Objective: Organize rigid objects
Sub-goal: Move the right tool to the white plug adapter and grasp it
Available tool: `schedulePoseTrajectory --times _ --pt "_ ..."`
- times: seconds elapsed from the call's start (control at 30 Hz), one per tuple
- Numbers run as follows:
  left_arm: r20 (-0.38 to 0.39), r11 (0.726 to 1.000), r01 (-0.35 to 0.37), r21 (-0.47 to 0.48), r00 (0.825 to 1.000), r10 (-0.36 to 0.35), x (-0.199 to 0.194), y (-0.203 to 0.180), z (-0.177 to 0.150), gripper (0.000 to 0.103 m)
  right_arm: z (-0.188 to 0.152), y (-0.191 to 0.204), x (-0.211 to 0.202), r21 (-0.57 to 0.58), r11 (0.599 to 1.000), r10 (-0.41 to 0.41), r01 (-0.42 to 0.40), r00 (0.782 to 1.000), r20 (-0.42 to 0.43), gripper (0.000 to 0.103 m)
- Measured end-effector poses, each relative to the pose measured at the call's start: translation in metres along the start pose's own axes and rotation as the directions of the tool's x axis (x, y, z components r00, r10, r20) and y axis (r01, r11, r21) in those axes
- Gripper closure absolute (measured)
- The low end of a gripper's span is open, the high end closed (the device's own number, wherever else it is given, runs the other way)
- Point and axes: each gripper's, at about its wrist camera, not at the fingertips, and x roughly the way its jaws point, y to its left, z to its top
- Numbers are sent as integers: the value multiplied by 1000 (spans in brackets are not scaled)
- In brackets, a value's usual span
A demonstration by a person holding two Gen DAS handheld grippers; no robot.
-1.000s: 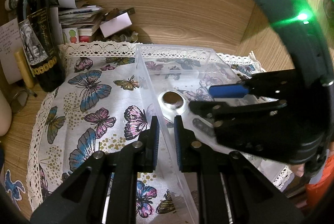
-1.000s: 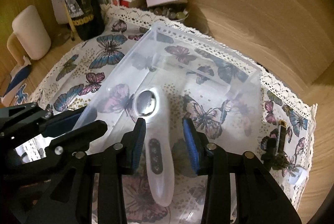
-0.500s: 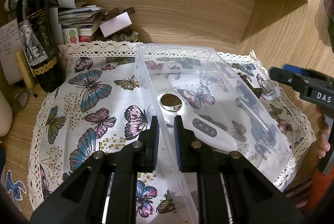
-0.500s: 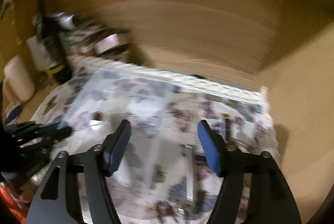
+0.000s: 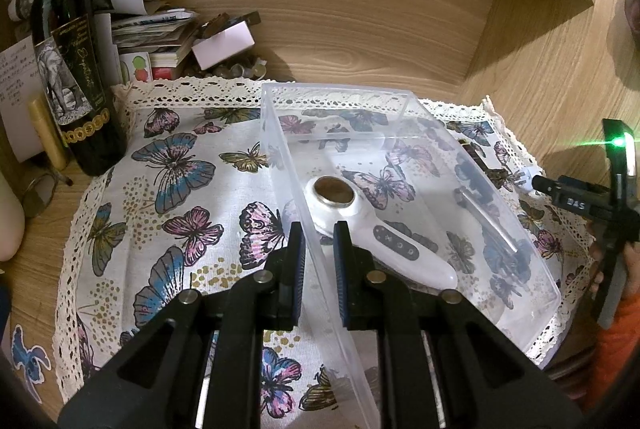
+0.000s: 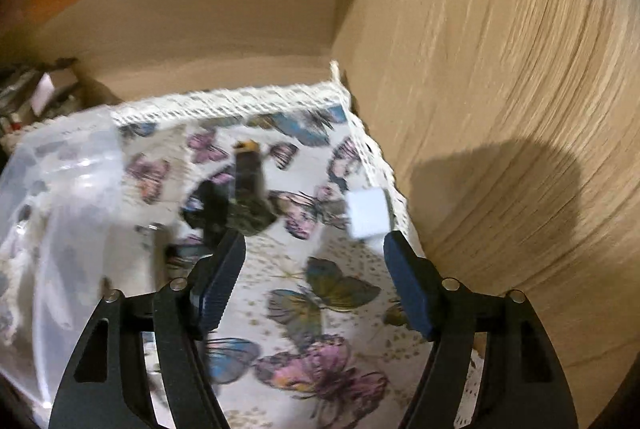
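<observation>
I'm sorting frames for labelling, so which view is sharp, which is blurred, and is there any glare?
Left wrist view: sharp, fisheye-bent at the edges, with a green light flare at the right edge and faint reflections on the clear plastic bin. Right wrist view: motion-smeared, so the small white block and dark object are soft; a broad shadow falls on the wooden wall.

Butterflies on white lace

White lace-edged cloth (image 5: 192, 189) printed with pink, blue and olive butterflies; clear plastic box (image 5: 400, 117); white handheld device (image 5: 400, 253).
</observation>
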Motion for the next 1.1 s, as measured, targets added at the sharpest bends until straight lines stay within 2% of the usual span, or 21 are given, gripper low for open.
schedulePoseTrajectory --times 0.2,0.53,0.6,0.63,0.7,0.77,0.87,1.1 --pt "-5 1000 13 -12 1000 -13 1 2 1 89 8 -7 27 -8 999 -38 37 999 -32 37" --pt "-6 1000 15 -16 1000 -15 1 2 2 89 15 9 59 -86 991 -105 99 992 -65 38" --pt "-7 1000 15 -18 1000 -15 1 2 2 89 15 7 65 -71 996 -67 60 993 -96 37" --pt "-7 1000 16 -19 1000 -16 2 2 2 89 15 5 67 -53 998 -21 15 993 -116 39" --pt "-7 1000 17 -20 1000 -17 2 1 3 89 13 2 67 -24 996 80 -84 987 -142 61" --pt "-7 1000 16 -18 1000 -16 2 1 3 89 11 1 65 -22 995 95 -99 985 -145 68" --pt "-7 1000 17 -20 1000 -18 2 1 3 89 10 5 61 -51 998 36 -43 990 -133 68" --pt "-7 1000 15 -19 1000 -15 2 1 3 89 17 10 61 -61 997 37 -44 993 -115 64"
